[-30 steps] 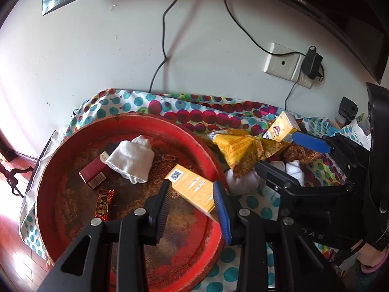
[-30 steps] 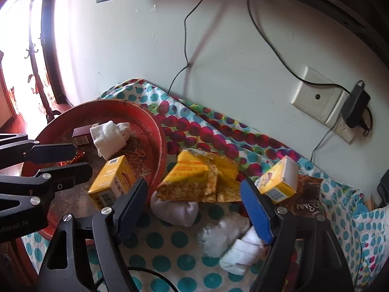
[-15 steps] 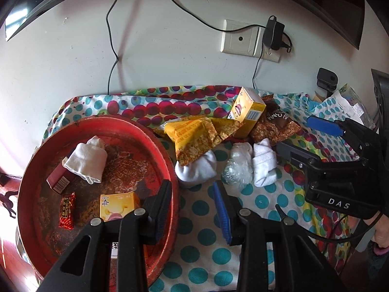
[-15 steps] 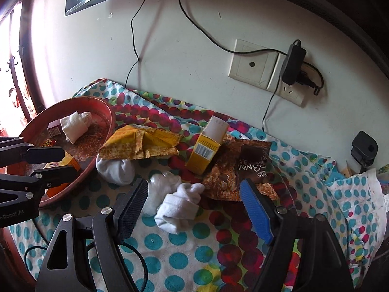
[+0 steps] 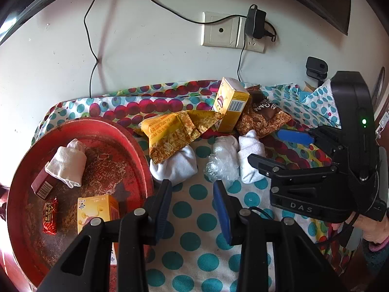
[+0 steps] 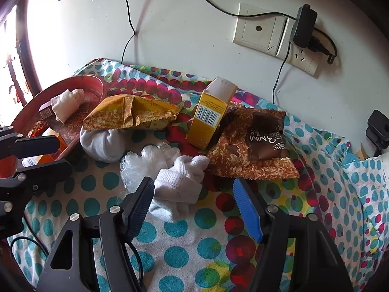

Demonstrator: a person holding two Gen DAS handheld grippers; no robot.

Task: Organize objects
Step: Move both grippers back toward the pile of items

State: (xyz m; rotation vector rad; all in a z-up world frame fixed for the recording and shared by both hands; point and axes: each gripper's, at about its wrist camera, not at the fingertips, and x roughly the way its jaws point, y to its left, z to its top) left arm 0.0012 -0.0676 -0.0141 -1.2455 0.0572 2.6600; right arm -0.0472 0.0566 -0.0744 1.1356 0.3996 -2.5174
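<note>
My left gripper [image 5: 192, 194] hangs open over the dotted cloth [image 5: 194, 221], just right of the red tray [image 5: 143, 150], with nothing between its fingers. A yellow box [image 5: 96, 209] lies in the tray beside a rolled white sock [image 5: 66, 165], a dark red box [image 5: 41, 187] and a red candy [image 5: 49, 215]. My right gripper [image 6: 194, 194] straddles another rolled white sock [image 6: 177, 187] and its jaws are closing. The black pad brushes the sock while the blue pad stands apart from it. Crumpled plastic [image 6: 143, 163] lies just left of that sock.
A third sock [image 5: 175, 165], a yellow snack bag [image 5: 170, 131], an upright yellow carton [image 5: 229, 108] and a brown snack bag [image 5: 262, 119] crowd the cloth toward the wall. A wall socket with a black charger [image 5: 255, 24] and hanging cables sits above.
The yellow box left my left gripper and now lies in the tray. That gripper swung right over the cloth. My right gripper dropped toward the white sock and its jaws narrowed.
</note>
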